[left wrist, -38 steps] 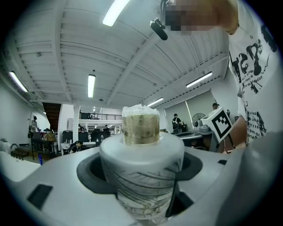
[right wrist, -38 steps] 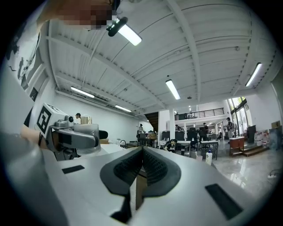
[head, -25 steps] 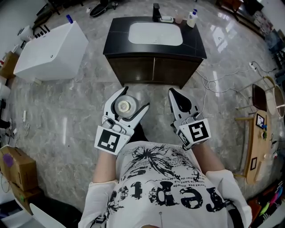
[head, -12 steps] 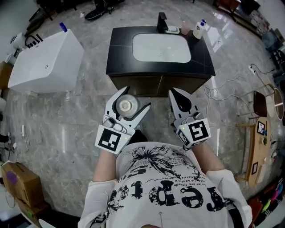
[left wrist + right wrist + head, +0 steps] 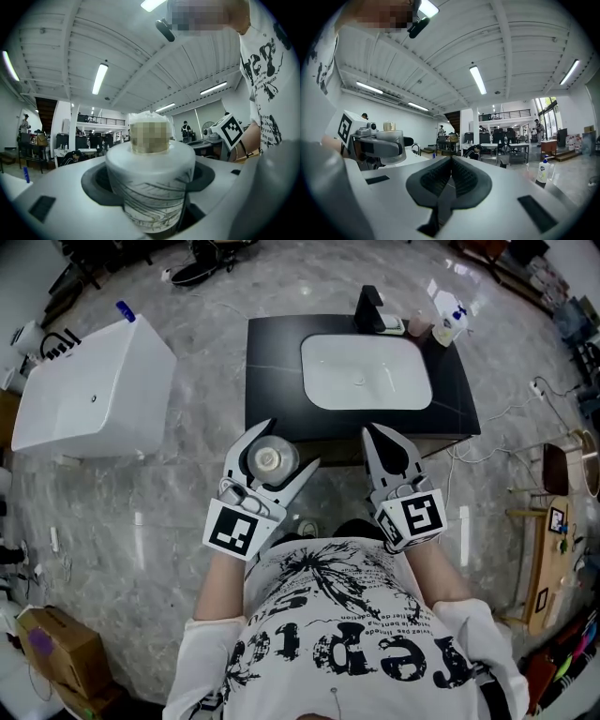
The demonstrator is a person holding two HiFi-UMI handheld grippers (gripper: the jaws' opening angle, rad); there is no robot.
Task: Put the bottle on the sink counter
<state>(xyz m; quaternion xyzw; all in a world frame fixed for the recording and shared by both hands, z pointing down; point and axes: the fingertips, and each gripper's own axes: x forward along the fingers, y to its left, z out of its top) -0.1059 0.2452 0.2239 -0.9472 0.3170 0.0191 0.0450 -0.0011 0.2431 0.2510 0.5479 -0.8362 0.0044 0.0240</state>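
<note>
Little can be read. Large black lettering runs across the white T-shirt (image 5: 337,634) at the bottom of the head view, but it is upside down and warped, so its words cannot be made out for sure. The square black-and-white markers on the left cube (image 5: 232,530) and the right cube (image 5: 420,515) carry patterns, not letters. The white plastic bottle (image 5: 150,187) at the centre of the left gripper view bears dark line drawings and no readable word. The blue label on the white pump bottle (image 5: 542,169), at the right of the right gripper view, is too small to read.
</note>
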